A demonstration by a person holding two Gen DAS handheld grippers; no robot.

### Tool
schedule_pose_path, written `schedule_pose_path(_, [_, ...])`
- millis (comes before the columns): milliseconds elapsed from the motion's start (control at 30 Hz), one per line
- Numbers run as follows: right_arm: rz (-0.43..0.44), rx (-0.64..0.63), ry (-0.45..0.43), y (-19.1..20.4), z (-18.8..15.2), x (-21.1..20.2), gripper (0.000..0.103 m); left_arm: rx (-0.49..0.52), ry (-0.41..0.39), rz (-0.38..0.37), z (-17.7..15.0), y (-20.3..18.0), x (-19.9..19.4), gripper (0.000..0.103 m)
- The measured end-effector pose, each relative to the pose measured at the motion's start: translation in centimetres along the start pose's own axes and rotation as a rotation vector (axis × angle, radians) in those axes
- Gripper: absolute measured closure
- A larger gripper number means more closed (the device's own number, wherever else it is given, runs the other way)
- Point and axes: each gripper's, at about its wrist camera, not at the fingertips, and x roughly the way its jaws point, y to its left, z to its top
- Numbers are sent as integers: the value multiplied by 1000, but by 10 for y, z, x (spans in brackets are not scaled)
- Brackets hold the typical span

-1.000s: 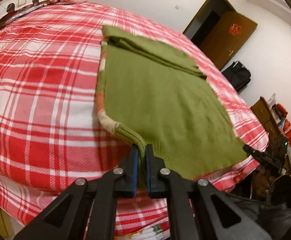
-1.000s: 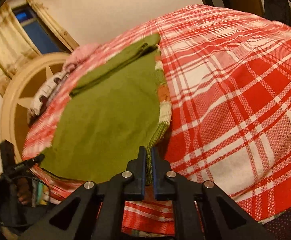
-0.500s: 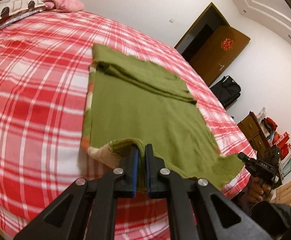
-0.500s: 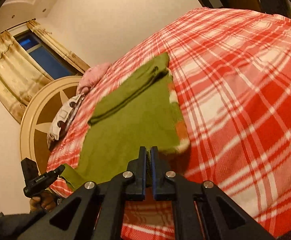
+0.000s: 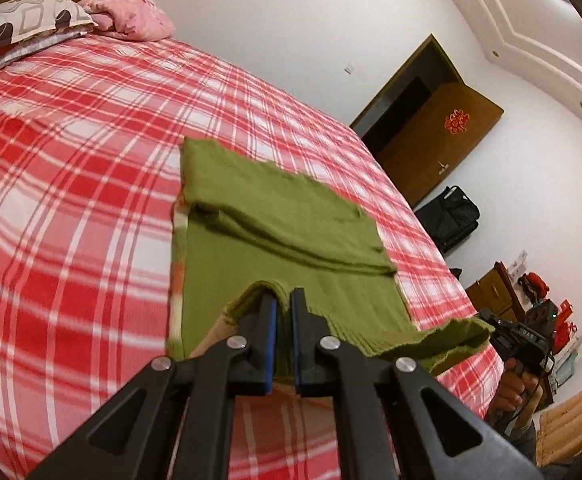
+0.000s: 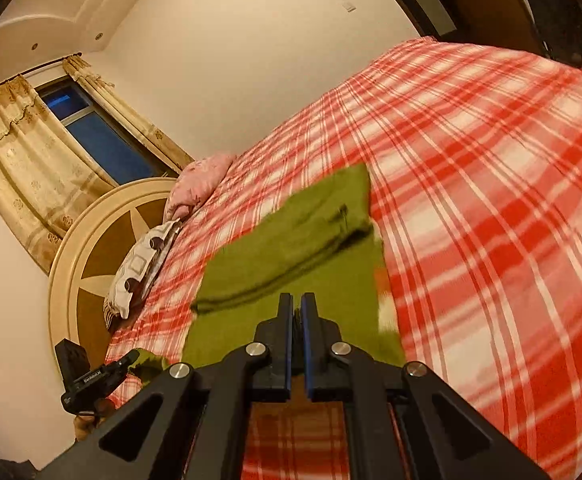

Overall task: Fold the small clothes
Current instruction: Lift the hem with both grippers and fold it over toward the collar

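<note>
I see the green knit sweater [image 5: 275,236] spread on the red plaid bedspread [image 5: 71,200], its far part lying flat well short of the pillows. My left gripper [image 5: 283,300] pinches one near hem corner, my right gripper [image 6: 296,304] pinches the other, both corners lifted off the bedspread.

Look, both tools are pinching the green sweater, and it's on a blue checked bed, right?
Not quite: the bed is red and white checked, not blue, as the left wrist view shows. The rest holds: the left tool and right tool each pinch the near edge of the green sweater.
</note>
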Motion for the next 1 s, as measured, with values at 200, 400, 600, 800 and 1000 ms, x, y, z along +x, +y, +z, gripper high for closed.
schedule_pose_path(200, [-5, -21, 12, 8, 41, 39, 100, -24, 4, -7, 33, 8, 27, 96])
schedule_pose_path(400, [-19, -21, 12, 8, 82, 77, 100, -4, -7, -8, 70, 7, 50, 97])
schedule_pose_path(600, [-40, -25, 22, 4, 118, 119, 100, -11, -18, 14, 105, 18, 77, 97])
schedule_pose_path(800, [-76, -43, 71, -4, 143, 174, 100, -40, 7, 44, 129, 34, 112, 97])
schedule_pose_path(1000, [-123, -46, 109, -21, 163, 227, 100, -62, 36, 74, 142, 52, 147, 97])
